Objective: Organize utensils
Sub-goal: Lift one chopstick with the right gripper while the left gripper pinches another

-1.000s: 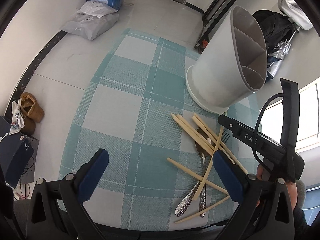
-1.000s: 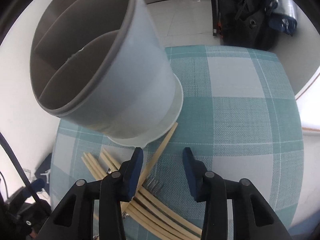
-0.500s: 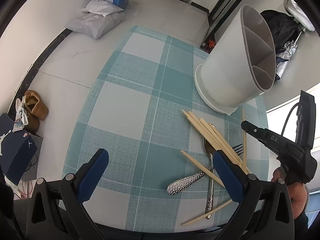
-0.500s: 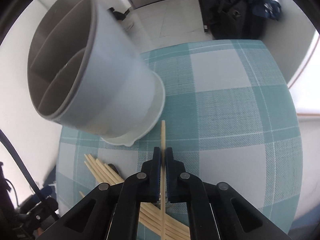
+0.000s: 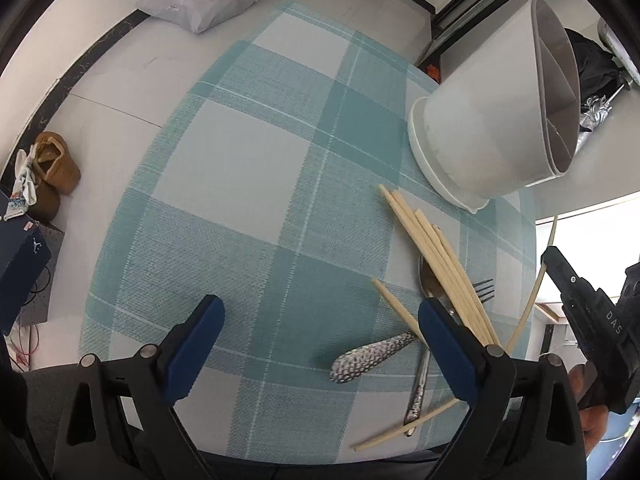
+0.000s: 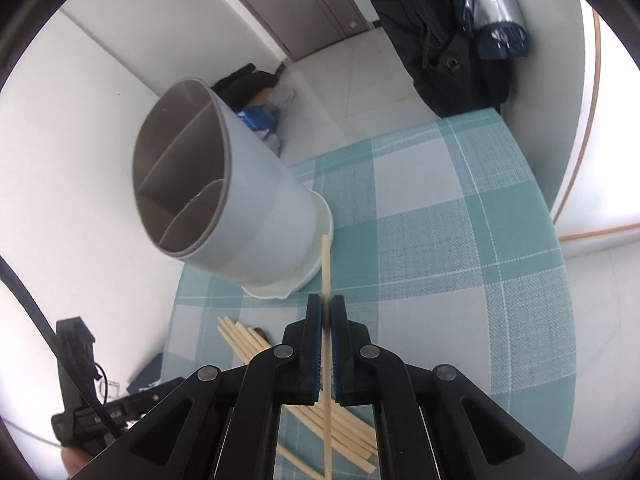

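A: What is the right gripper (image 6: pixel 326 312) doing?
B: Clamping one chopstick (image 6: pixel 325 264), its tip reaching the base of the utensil holder (image 6: pixel 256 216).
A: And the left gripper (image 5: pixel 320 340)?
B: Hanging wide apart, holding nothing; its jaws have just been narrowing slightly. The loose chopsticks (image 5: pixel 432 256), spoon (image 5: pixel 372 354) and fork (image 5: pixel 484 290) are lying just below the holder.

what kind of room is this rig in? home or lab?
Probably a lived-in home or flat, not a lab. A small table under a teal checked cloth sits on pale floor tiles, with slippers and parcel bags by the wall, and a backpack near a door.
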